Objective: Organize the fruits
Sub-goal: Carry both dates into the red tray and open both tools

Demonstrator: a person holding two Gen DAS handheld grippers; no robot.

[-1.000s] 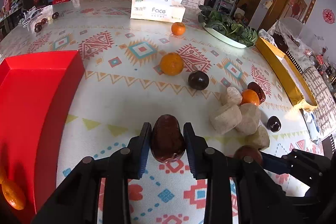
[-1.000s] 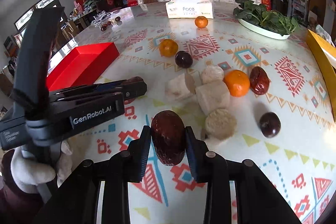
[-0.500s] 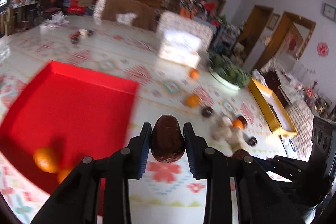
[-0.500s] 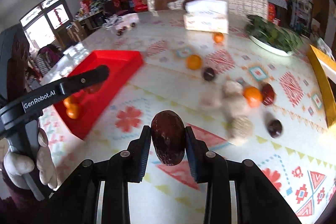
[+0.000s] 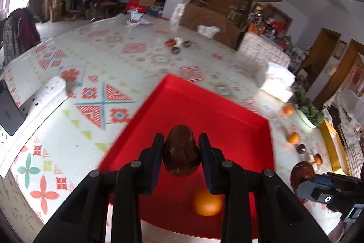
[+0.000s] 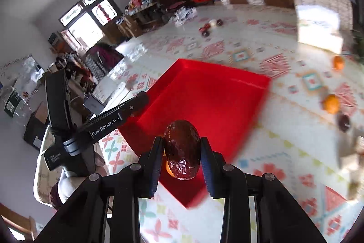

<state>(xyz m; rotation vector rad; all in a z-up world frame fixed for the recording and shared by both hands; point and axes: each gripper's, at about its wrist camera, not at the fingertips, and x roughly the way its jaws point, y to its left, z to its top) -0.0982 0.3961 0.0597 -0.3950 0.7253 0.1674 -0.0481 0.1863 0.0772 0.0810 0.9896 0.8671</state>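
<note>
My left gripper (image 5: 181,147) is shut on a dark red date (image 5: 182,152) and holds it above the red tray (image 5: 204,111). An orange (image 5: 207,202) lies in the tray near its front. My right gripper (image 6: 182,152) is shut on another dark red date (image 6: 182,149) above the tray's (image 6: 204,92) near corner; that date also shows at the right of the left wrist view (image 5: 302,173). An orange glow shows behind the right date. The left gripper's body (image 6: 109,122) sits left of the tray.
Oranges (image 6: 331,104) and a dark fruit (image 6: 343,121) lie on the patterned tablecloth right of the tray. A tissue box (image 6: 320,31) and a plate of greens (image 5: 309,111) stand farther back. A yellow tray (image 5: 334,147) is at far right. A power strip (image 5: 34,106) lies left.
Both grippers have swung left from the fruit pile to over the red tray, each still holding its date. The tray now fills the middle of both views.
</note>
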